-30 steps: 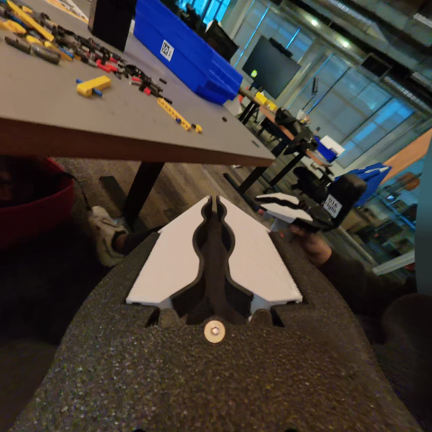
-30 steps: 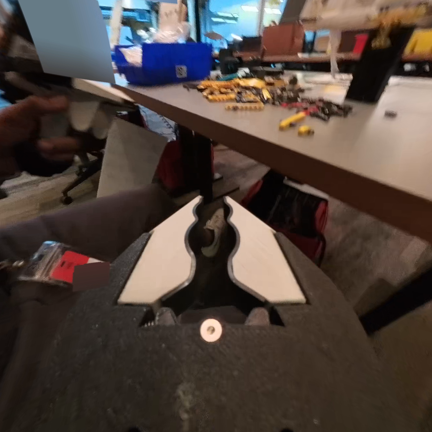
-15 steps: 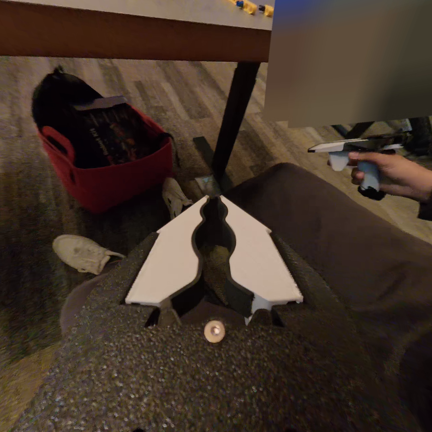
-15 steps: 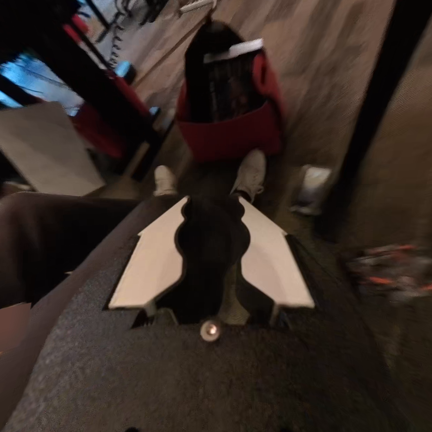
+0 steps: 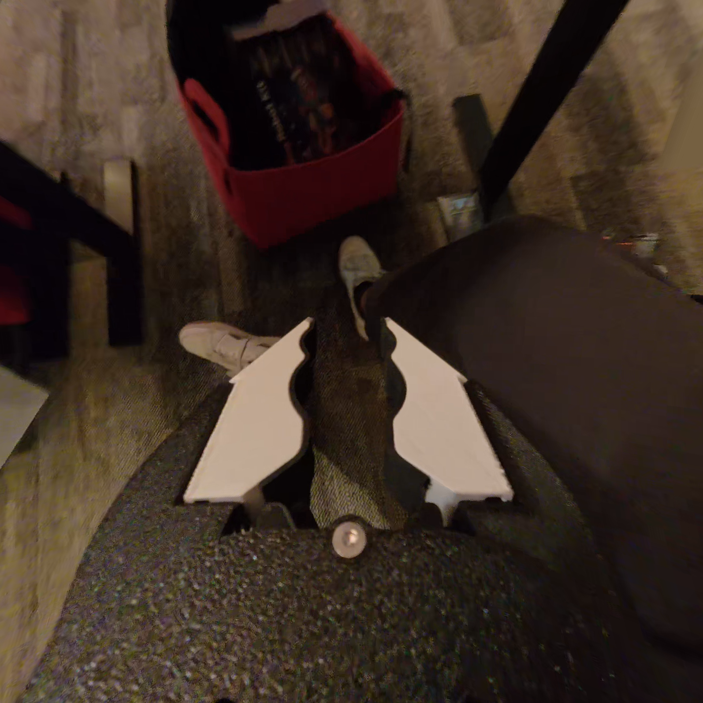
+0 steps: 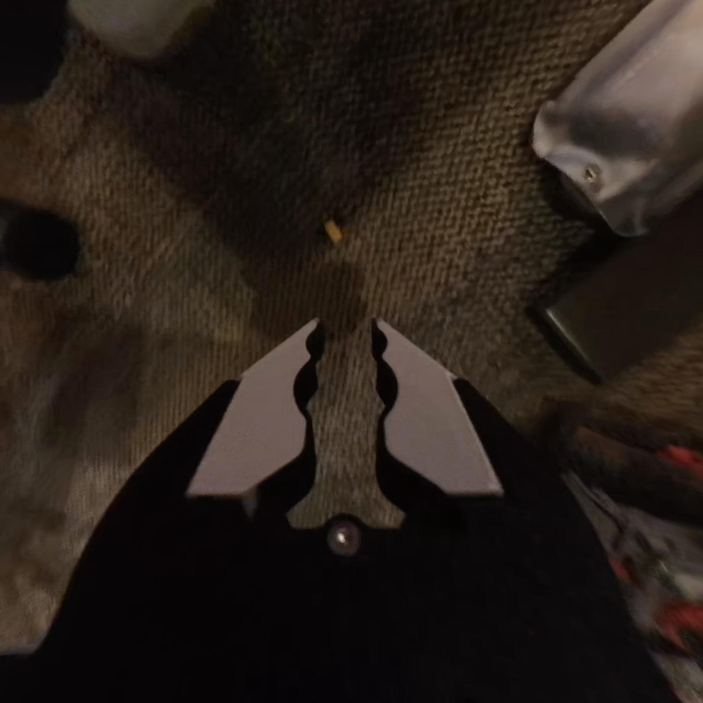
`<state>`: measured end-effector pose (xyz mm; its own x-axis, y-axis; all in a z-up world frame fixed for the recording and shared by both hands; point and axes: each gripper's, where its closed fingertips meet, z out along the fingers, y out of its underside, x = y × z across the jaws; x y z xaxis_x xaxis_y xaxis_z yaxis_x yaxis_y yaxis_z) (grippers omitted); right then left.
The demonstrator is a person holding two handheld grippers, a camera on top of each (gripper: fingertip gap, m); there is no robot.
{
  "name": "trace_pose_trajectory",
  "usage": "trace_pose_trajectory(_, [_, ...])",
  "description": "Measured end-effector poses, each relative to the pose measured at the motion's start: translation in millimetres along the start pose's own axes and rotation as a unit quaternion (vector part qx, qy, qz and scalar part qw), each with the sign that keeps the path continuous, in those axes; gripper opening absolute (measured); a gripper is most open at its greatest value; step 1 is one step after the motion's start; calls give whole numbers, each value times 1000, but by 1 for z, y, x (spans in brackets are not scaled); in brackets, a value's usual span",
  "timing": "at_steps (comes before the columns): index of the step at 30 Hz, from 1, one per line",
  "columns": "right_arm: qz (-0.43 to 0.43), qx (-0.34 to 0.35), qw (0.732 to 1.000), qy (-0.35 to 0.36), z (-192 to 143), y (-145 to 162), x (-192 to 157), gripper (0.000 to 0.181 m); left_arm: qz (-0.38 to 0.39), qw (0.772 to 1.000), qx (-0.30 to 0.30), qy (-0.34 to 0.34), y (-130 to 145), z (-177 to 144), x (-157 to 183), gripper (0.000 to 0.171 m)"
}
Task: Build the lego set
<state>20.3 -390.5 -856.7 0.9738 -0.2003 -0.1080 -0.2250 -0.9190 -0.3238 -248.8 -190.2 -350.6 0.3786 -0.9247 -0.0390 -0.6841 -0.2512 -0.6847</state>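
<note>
Both grippers point down at the carpet under the table. My right gripper point(image 6: 347, 322) is open and empty, low over the carpet. A small yellow piece point(image 6: 333, 231) lies on the carpet just ahead of its fingertips, apart from them. My left gripper point(image 5: 348, 323) is open and empty, higher up, above a person's white shoes point(image 5: 224, 346) and beside a dark trouser leg point(image 5: 551, 361). The right wrist view is dim and blurred.
A red basket point(image 5: 304, 198) holding a dark box stands on the carpet ahead. Black table legs point(image 5: 540, 95) cross at right and left. In the right wrist view a silver chair-base arm point(image 6: 616, 125) with a black end point(image 6: 627, 304) lies at right. Left tips to right tips: about 60 centimetres.
Both views swung down from the tabletop to the floor under the table. Both grippers went from shut to open. The right gripper dropped close to the carpet near the yellow piece.
</note>
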Motion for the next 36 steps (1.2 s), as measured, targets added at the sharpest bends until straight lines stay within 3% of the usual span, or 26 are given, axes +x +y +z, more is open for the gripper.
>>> trace_pose_trajectory(2, [8,2,1000,-6,30,-14,-5,26,-13,1000,-13,-25,5,9,-8,46])
trace_pose_trajectory(8, [-37,-83,996,-1,90,-15,-13,30,-56,998,5,-8,5,30,-5,48])
trace_pose_trajectory(17, [-120,-142,982,27,112,-4,-15,24,-70,997,-4,26,19,39,-4,48])
trace_pose_trajectory(20, [-101,-141,985,24,108,-4,-16,8,-66,997,-4,30,23,39,-4,48])
trace_pose_trajectory(22, [-72,-129,989,10,97,-7,-20,8,-73,997,3,40,22,37,-2,47])
trace_pose_trajectory(25, [-39,-85,995,-15,58,-16,-29,8,-92,993,42,66,4,21,8,47])
trace_pose_trajectory(29, [-35,9,999,-20,-41,-37,-37,8,-104,984,106,94,-19,-17,22,47])
trace_pose_trajectory(32, [-58,107,992,-17,-150,-70,-53,8,-98,974,161,125,-33,-57,44,47])
trace_pose_trajectory(36, [-141,247,959,15,-334,-129,-97,8,-88,955,204,197,-39,-104,90,47])
